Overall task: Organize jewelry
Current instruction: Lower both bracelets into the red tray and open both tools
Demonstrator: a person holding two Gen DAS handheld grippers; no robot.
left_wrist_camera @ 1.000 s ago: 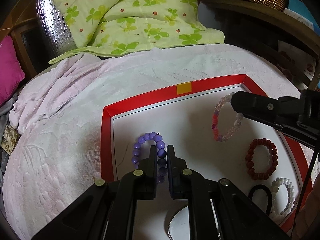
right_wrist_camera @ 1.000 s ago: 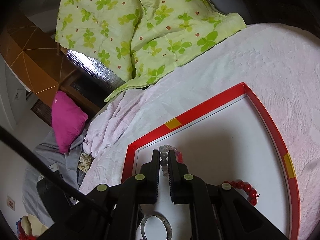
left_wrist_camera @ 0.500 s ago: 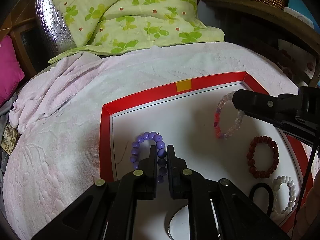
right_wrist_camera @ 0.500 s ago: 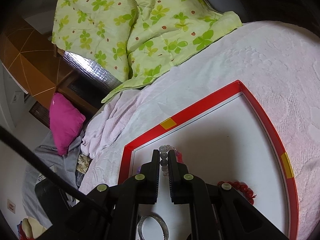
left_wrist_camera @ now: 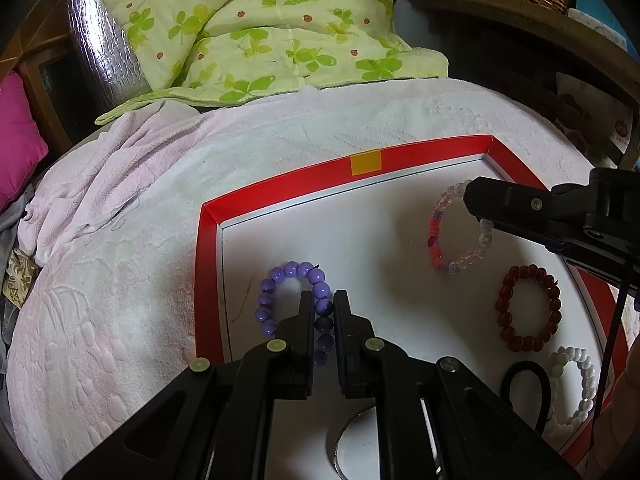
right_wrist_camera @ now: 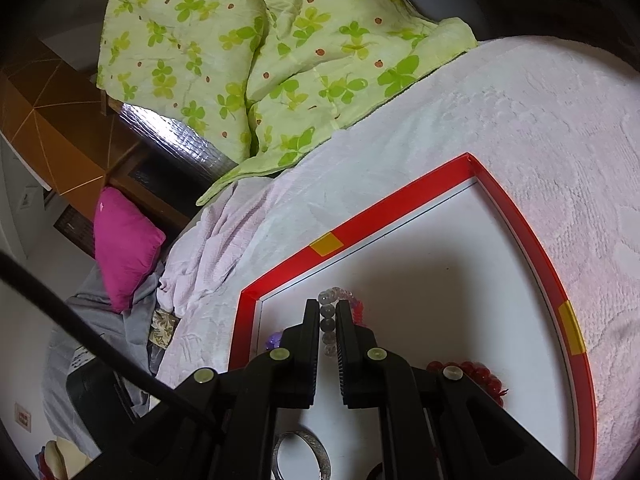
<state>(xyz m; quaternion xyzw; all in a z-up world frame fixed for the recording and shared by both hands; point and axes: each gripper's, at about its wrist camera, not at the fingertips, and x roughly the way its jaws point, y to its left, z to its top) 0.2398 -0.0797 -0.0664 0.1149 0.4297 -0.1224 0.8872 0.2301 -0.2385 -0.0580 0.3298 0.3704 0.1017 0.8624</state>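
- Bracelets sit in a red-rimmed tray (left_wrist_camera: 206, 280) on the bed; each pair of tongs is pinched narrow on one of them.
- Left tongs (left_wrist_camera: 324, 300) hold the purple bead bracelet (left_wrist_camera: 280, 280) near the tray's left edge — its loop fans out ahead and to the left of the tips, flat on the tray floor.
- Right tongs (right_wrist_camera: 328, 308) grip the clear bead bracelet (right_wrist_camera: 329, 312) toward the tray's far right corner; in the left view its loop (left_wrist_camera: 456, 228) lies left of those tips.
- Dark red bracelet (left_wrist_camera: 528, 308), white one (left_wrist_camera: 576, 392) and black hair tie (left_wrist_camera: 524, 384) lie along the right edge, nearer the right tongs — likely theirs to sort next.
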